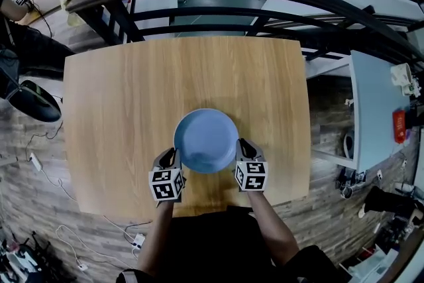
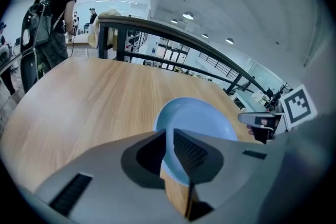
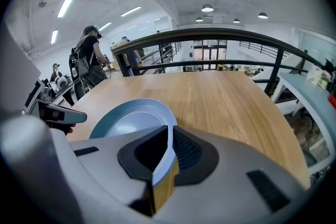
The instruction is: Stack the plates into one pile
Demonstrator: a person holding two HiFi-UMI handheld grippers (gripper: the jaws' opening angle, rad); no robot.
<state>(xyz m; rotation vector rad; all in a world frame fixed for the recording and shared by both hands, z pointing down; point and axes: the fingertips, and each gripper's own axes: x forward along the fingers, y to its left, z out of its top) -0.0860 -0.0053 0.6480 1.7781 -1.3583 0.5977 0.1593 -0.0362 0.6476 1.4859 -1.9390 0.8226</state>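
Carry step, we judge: plate [image 1: 206, 140] at table [image 1: 126, 103] near edge, left gripper [image 1: 170, 157] and right gripper [image 1: 244, 148] each pinching rim. Next: find 2nd plate.

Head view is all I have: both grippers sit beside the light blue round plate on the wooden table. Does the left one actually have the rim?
Observer: Yes. The left gripper view shows the left gripper closed on the rim of the light blue round plate, with the rim caught between its dark ribbed pads.
Operator: And the right?
Observer: Same. The right gripper view shows the right gripper pinching the opposite rim, with the plate's edge running between its pads.
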